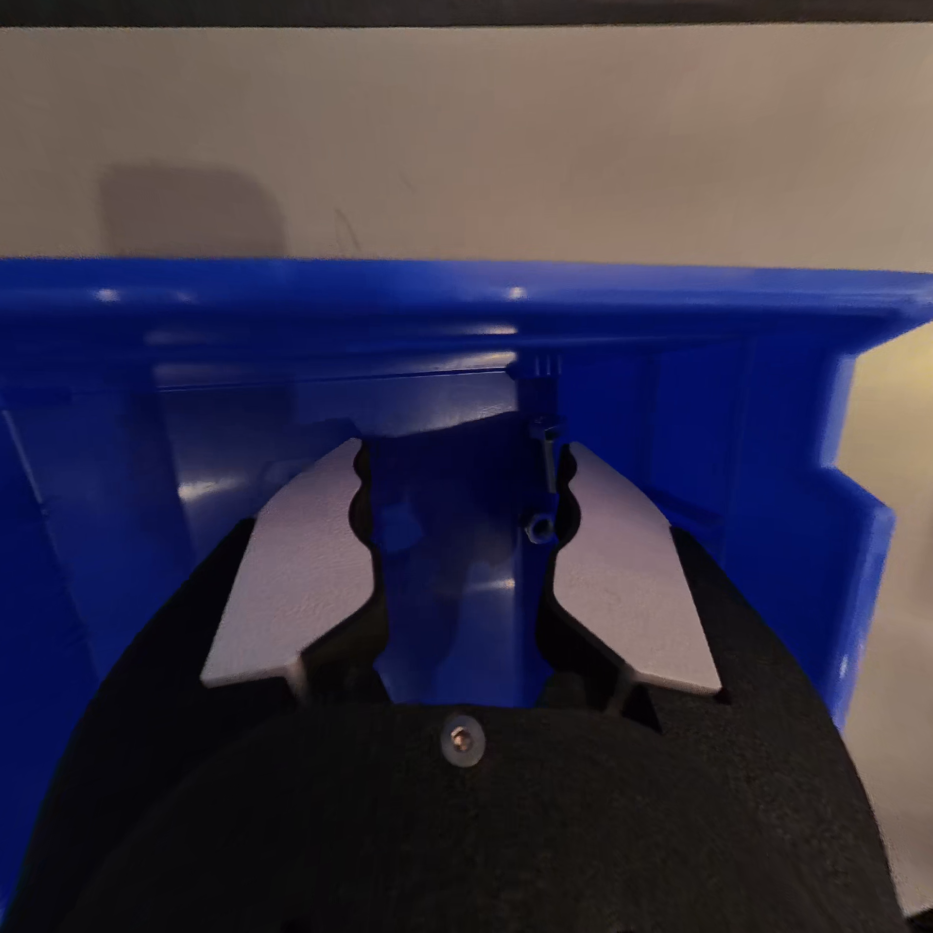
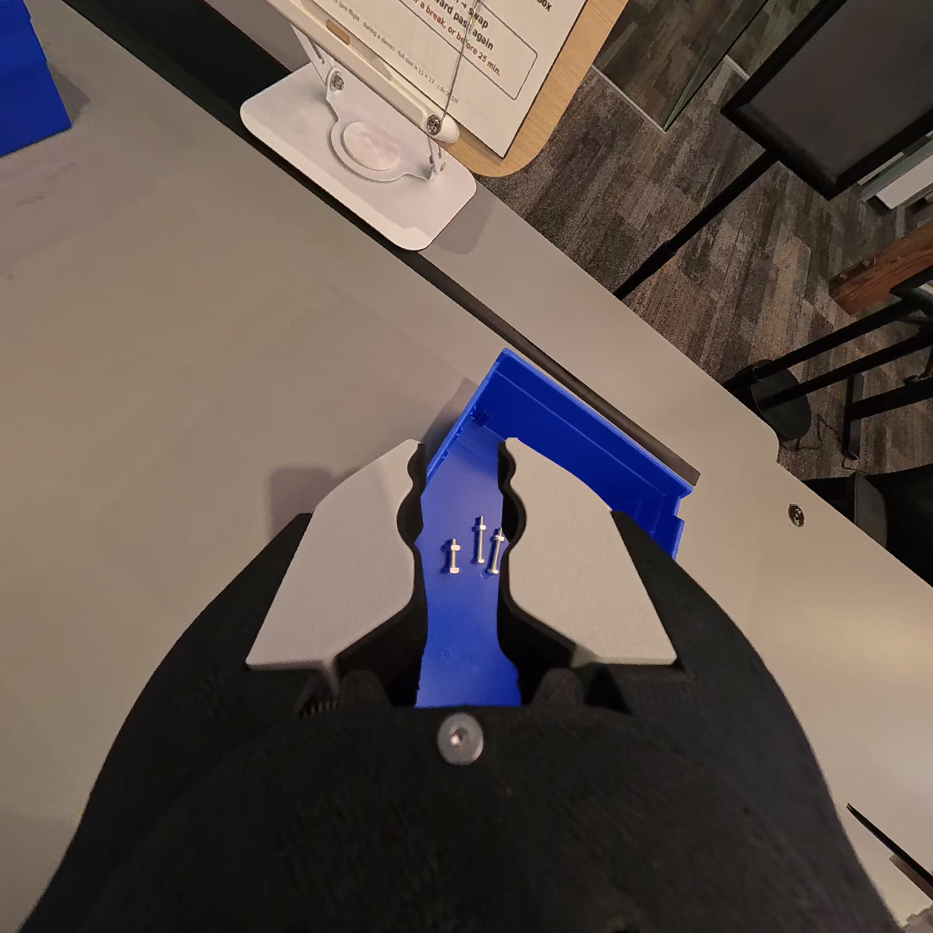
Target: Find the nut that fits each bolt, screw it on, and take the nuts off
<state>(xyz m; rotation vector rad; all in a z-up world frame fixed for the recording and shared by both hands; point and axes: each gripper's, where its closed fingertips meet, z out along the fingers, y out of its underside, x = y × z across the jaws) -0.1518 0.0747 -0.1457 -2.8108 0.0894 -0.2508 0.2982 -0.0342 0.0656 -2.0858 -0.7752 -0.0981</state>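
In the left wrist view my left gripper (image 1: 464,454) is open and reaches into a blue bin (image 1: 454,303). A small dark bolt (image 1: 548,464) and a small nut (image 1: 539,530) lie on the bin floor beside the inner edge of the right finger (image 1: 616,555); I cannot tell if they touch it. In the right wrist view my right gripper (image 2: 460,444) is open and empty, hovering above another blue bin (image 2: 580,444). Three silver bolts with nuts on them (image 2: 479,539) lie on that bin's floor between the fingers.
The bins stand on a grey table (image 2: 202,328). A white stand (image 2: 363,166) holding a printed sheet sits at the table's far edge. A blue bin's corner (image 2: 25,75) shows at the top left. Beyond the table edge (image 2: 555,363) are carpet and dark furniture legs. Across from one pair of fingers to the other is roughly 50 centimetres.
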